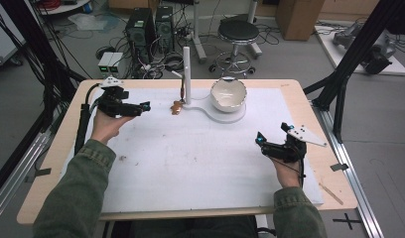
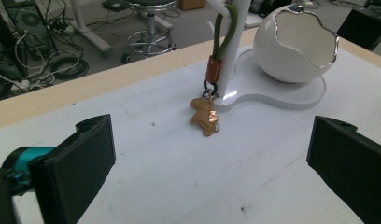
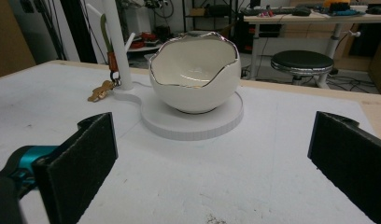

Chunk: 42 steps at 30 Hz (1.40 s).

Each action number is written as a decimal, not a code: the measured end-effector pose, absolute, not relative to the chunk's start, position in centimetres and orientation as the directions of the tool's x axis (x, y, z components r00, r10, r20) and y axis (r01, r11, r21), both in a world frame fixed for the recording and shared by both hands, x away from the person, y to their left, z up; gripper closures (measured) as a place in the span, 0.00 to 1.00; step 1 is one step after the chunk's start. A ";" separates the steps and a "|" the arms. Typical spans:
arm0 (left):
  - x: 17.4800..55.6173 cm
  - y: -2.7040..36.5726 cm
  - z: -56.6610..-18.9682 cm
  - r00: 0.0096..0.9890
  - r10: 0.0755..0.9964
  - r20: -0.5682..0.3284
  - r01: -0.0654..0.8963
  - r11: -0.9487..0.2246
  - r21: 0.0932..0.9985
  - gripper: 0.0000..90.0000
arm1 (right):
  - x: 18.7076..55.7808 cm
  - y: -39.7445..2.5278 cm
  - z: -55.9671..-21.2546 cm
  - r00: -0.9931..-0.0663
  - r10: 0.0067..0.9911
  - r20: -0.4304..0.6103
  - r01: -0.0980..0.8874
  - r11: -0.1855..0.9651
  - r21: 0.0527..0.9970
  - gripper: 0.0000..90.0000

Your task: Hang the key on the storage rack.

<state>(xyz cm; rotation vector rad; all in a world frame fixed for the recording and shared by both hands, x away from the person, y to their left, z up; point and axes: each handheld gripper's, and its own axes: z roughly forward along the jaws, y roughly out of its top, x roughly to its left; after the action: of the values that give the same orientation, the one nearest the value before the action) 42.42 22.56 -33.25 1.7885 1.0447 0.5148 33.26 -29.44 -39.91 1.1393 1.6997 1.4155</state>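
A white stand (image 1: 225, 117) near the table's far edge has an upright pole (image 1: 186, 74) and a round base. On the base sits a white eggshell-shaped bowl (image 1: 229, 94) with a jagged silver rim. A green loop with an orange clasp (image 2: 213, 70) hangs on the pole, and its tan gingerbread-man charm (image 2: 205, 116) rests on the white board beside the base. My left gripper (image 1: 145, 106) is open at the far left, pointing at the charm (image 1: 176, 107) a short way off. At the right, my right gripper (image 1: 260, 140) is open and faces the bowl (image 3: 194, 77). Both hold nothing.
A white board (image 1: 190, 163) covers most of the wooden table (image 1: 51, 168). A thin stick (image 1: 330, 193) lies near the table's front right corner. Beyond the far edge are a black stool (image 1: 237, 32), computer towers (image 1: 141, 29) and cables on the floor.
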 end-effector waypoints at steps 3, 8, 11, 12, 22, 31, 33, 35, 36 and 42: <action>41.8 23.2 -33.4 0.540 0.835 -0.104 0.416 -0.158 0.895 0.02 | 33.3 -29.4 -39.9 -0.415 0.908 0.063 0.226 0.036 0.973 0.00; 40.9 24.3 -33.8 0.524 0.845 -0.105 0.409 -0.141 0.902 0.02 | 33.3 -29.3 -39.9 -0.414 0.908 0.061 0.227 0.038 0.973 0.00; 40.4 24.8 -34.0 0.518 0.849 -0.108 0.406 -0.133 0.904 0.02 | 33.3 -29.3 -39.9 -0.414 0.908 0.061 0.227 0.038 0.973 0.00; 40.3 25.0 -34.0 0.518 0.849 -0.104 0.404 -0.135 0.905 0.02 | 33.3 -29.3 -39.9 -0.415 0.908 0.063 0.229 0.037 0.973 0.00; 38.4 25.8 -34.6 0.535 0.839 -0.103 0.379 -0.129 0.917 0.02 | 33.3 -29.4 -39.9 -0.416 0.908 0.057 0.223 0.041 0.974 0.00; 35.9 27.2 -34.8 0.513 0.854 -0.087 0.301 -0.083 0.950 0.02 | 33.2 -29.5 -39.9 -0.415 0.908 0.056 0.223 0.041 0.974 0.00; 35.4 27.5 -34.9 0.505 0.859 -0.087 0.293 -0.076 0.953 0.02 | 33.2 -29.4 -39.9 -0.417 0.907 0.057 0.224 0.042 0.974 0.00; 35.0 27.6 -35.1 0.500 0.862 -0.086 0.288 -0.071 0.955 0.02 | 33.1 -29.4 -39.9 -0.415 0.908 0.063 0.228 0.037 0.973 0.00; 34.8 27.7 -35.2 0.495 0.864 -0.085 0.284 -0.068 0.957 0.02 | 33.1 -29.4 -39.9 -0.415 0.908 0.060 0.226 0.039 0.973 0.00; 33.5 28.3 -35.8 0.496 0.865 -0.075 0.237 -0.052 0.970 0.02 | 33.1 -29.5 -39.9 -0.414 0.909 0.058 0.222 0.039 0.974 0.00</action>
<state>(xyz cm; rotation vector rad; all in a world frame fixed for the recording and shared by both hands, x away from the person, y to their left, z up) 33.46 28.28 -35.76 1.5776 0.9782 0.6748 33.08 -29.47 -39.86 1.1502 1.6998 1.4137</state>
